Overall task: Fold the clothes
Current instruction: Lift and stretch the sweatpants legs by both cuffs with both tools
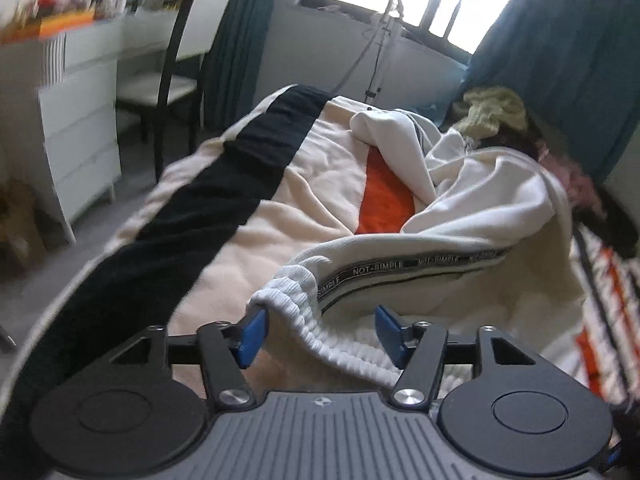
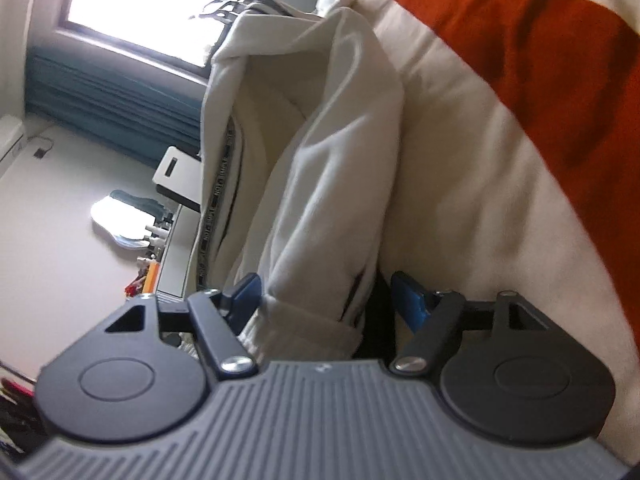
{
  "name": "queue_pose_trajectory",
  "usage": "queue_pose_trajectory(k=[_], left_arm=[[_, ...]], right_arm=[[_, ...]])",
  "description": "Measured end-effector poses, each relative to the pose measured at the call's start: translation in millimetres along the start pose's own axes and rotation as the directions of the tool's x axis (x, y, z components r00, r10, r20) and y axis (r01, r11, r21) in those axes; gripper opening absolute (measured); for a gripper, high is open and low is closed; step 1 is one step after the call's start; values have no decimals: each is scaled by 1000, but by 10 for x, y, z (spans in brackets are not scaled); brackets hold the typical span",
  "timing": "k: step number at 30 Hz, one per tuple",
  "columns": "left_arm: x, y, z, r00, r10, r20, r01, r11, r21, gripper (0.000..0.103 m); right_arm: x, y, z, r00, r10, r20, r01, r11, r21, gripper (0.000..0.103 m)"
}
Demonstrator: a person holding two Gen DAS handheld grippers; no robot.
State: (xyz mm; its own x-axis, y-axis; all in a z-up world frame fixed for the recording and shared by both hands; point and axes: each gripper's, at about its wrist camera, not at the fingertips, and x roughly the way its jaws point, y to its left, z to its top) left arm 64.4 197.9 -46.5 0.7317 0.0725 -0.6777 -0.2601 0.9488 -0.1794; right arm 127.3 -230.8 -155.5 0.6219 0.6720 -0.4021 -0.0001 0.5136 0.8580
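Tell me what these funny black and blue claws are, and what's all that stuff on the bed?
Those claws are grippers, tools a person holds, one in each hand. Each carries a camera looking out along its two blue fingers, so each picture is a gripper's own view.

In the left wrist picture, the left gripper is open. The ribbed cuff of a white garment lies between its fingers, not squeezed.

In the right wrist picture, tipped sideways, the right gripper is open too, with a fold of the same white garment between its fingers.

Everything lies on a bed with a cream blanket striped black and orange. More clothes are piled near the window.
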Motion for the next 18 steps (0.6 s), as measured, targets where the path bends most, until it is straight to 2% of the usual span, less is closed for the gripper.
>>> queue_pose_trajectory(k=[1,4,7,10,13,16,18], left_arm=[[31,-62,-11,1000,17,3,-17,999,51,79],[248,-248,-68,994,111,2,-109,969,223,81],[410,-321,-103,988,154,0,-148,947,287,82],[360,-315,-74,987,158,21,-158,953,260,82],[121,-228,-66,989,115,90,-132,968,215,82],[-46,-69,-38,987,79,142,-97,987,129,83],[-9,16,11,989,71,133,-82,994,78,84]], right_arm=[[0,11,-1,1000,11,6,-11,1000,-2,68],[2,53,-7,999,32,20,-32,999,-18,69],[24,89,-22,1000,21,18,-20,999,-51,69],[71,84,-38,1000,-5,1,5,997,-71,67],[22,49,-43,1000,-12,4,12,997,-71,67],[-2,45,-59,1000,-22,4,22,997,-78,66],[-11,55,-75,1000,-27,1,27,996,-88,67]])
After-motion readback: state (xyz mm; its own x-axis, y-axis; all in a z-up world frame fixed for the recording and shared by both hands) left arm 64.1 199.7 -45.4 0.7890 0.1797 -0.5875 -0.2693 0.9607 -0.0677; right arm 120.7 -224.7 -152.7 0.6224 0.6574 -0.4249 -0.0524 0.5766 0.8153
